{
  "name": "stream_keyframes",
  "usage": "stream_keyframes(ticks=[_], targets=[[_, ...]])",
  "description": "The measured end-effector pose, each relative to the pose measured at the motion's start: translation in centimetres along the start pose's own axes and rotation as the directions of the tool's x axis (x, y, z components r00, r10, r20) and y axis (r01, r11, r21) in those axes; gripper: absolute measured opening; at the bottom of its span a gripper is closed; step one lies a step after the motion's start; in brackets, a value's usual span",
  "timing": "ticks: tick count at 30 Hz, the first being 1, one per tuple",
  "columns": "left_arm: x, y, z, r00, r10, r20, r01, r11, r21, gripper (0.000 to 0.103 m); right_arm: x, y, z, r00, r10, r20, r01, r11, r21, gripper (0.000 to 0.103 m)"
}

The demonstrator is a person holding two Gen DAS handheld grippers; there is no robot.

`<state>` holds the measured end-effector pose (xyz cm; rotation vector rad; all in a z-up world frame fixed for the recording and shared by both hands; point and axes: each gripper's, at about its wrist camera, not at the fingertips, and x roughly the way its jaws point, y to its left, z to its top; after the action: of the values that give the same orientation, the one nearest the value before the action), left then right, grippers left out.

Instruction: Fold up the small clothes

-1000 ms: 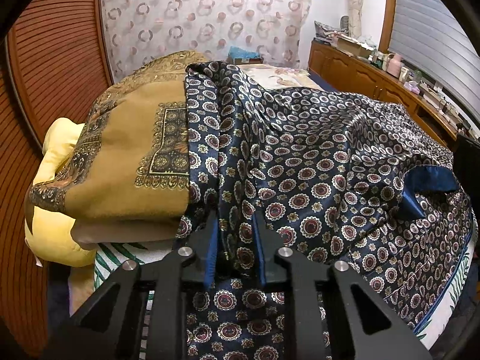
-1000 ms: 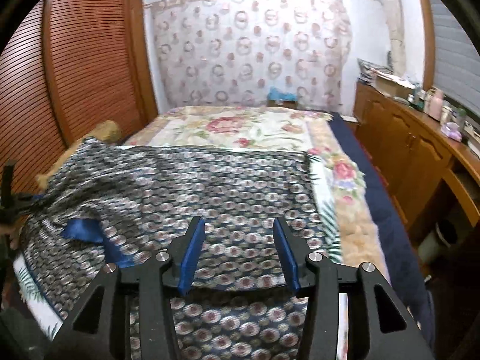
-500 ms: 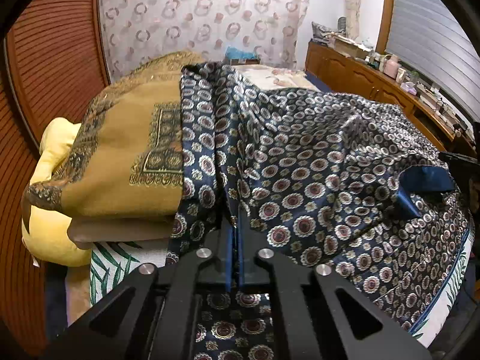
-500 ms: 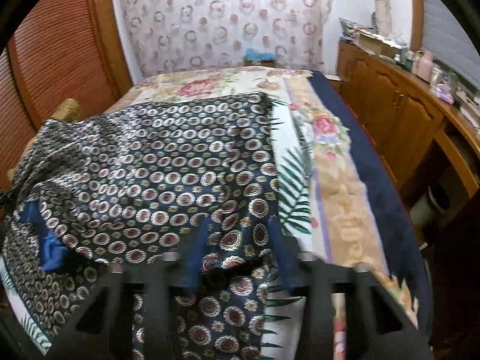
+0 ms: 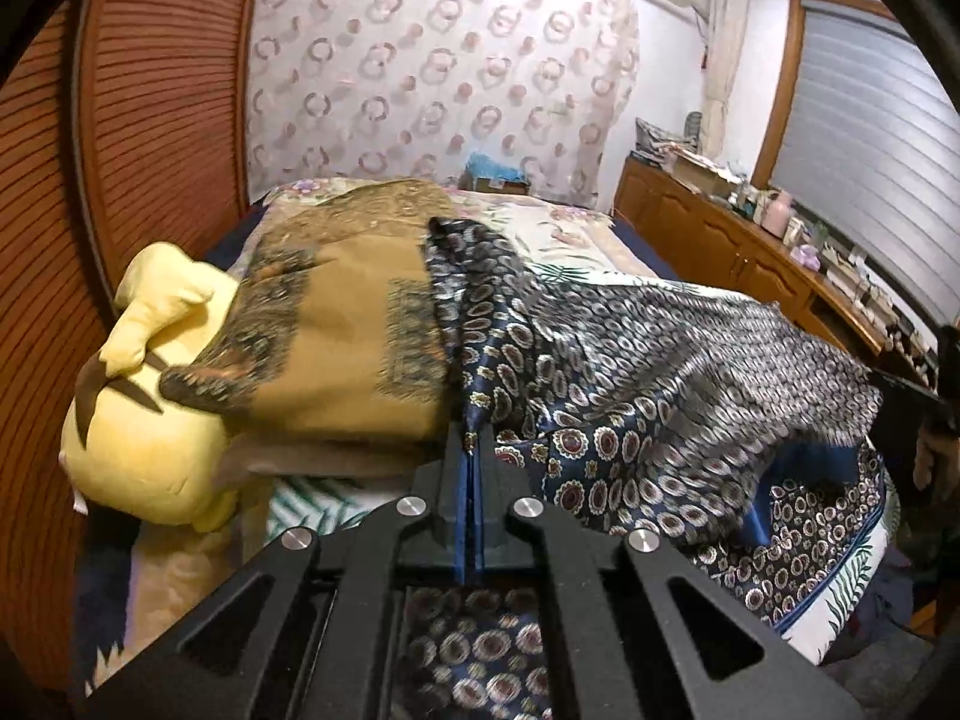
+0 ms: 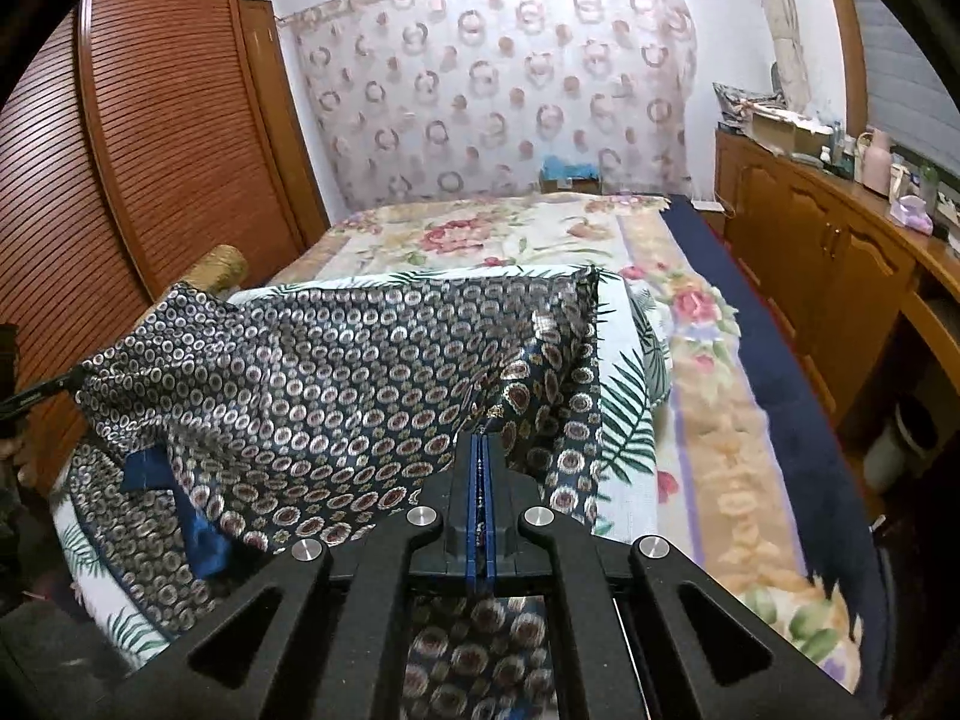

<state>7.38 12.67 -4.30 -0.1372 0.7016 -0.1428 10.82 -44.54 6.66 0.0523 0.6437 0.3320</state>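
A navy silky garment (image 5: 630, 372) printed with round medallions lies across the bed, its near edge lifted. In the left wrist view my left gripper (image 5: 471, 438) is shut on the garment's near left corner, cloth pinched between the blue pads. In the right wrist view the same garment (image 6: 336, 372) hangs stretched, and my right gripper (image 6: 482, 450) is shut on its near right corner. A plain blue inner patch (image 6: 180, 498) shows under the raised edge. The far edge still rests on the bed.
A folded mustard patterned cloth (image 5: 336, 324) and a yellow plush toy (image 5: 150, 396) sit at the bed's left. A floral bedspread (image 6: 540, 234) covers the bed. Wooden slatted doors (image 6: 150, 150) stand left, a cluttered wooden cabinet (image 6: 840, 240) right.
Both grippers closed on the garment's near corners and lifted them; the cloth now hangs stretched between them, and the views pulled back from the bed.
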Motion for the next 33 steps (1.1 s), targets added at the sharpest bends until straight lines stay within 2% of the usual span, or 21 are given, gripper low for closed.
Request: stream_keyframes(ticks=[9,15,18,20,22,25,27,30,33], targets=[[-1.4,0.0,-3.0,0.999,0.024,-0.047,-0.023,1.0,0.008,0.002,-3.4,0.0,-3.9,0.997,-0.026,-0.079,0.026,1.0,0.003,0.001],[-2.0,0.8,-2.5,0.999,0.037,-0.03,-0.038,0.999,-0.011,0.002,-4.8,-0.1,-3.6,0.998,-0.014,-0.063,0.016,0.999,0.033,0.001],[-1.8,0.4,-2.3,0.999,0.045,-0.028,-0.044,0.999,0.005,0.002,-5.1,0.7,-3.1,0.996,-0.06,-0.058,0.06,0.998,-0.007,0.001],[-1.6,0.3,-2.3,0.999,0.037,-0.035,-0.037,0.999,0.0,0.004,-4.3,1.3,-2.8,0.994,-0.087,-0.06,0.086,0.996,-0.023,0.005],[-1.6,0.2,-2.6,0.999,0.04,-0.033,-0.04,0.999,0.005,0.024,-3.6,1.9,-2.4,0.992,-0.113,-0.055,0.111,0.993,-0.039,0.012],[-1.8,-0.2,-2.6,0.999,0.035,-0.02,-0.034,0.999,0.021,0.044,-2.7,3.3,-1.7,0.991,-0.13,-0.043,0.128,0.99,-0.052,0.026],[-2.0,-0.5,-2.6,1.0,0.02,-0.015,-0.02,0.999,0.026,0.048,-2.1,4.1,-1.7,0.993,-0.106,-0.043,0.103,0.993,-0.059,0.029],[-1.6,-1.2,-2.7,1.0,0.006,-0.019,-0.006,0.999,0.033,0.067,-0.6,5.4,-1.8,0.995,-0.079,-0.055,0.074,0.993,-0.088,0.03],[-1.1,-2.1,-2.7,1.0,-0.003,-0.028,0.004,0.999,0.048,0.068,1.2,6.4,-1.6,0.997,-0.04,-0.073,0.033,0.995,-0.097,0.03]])
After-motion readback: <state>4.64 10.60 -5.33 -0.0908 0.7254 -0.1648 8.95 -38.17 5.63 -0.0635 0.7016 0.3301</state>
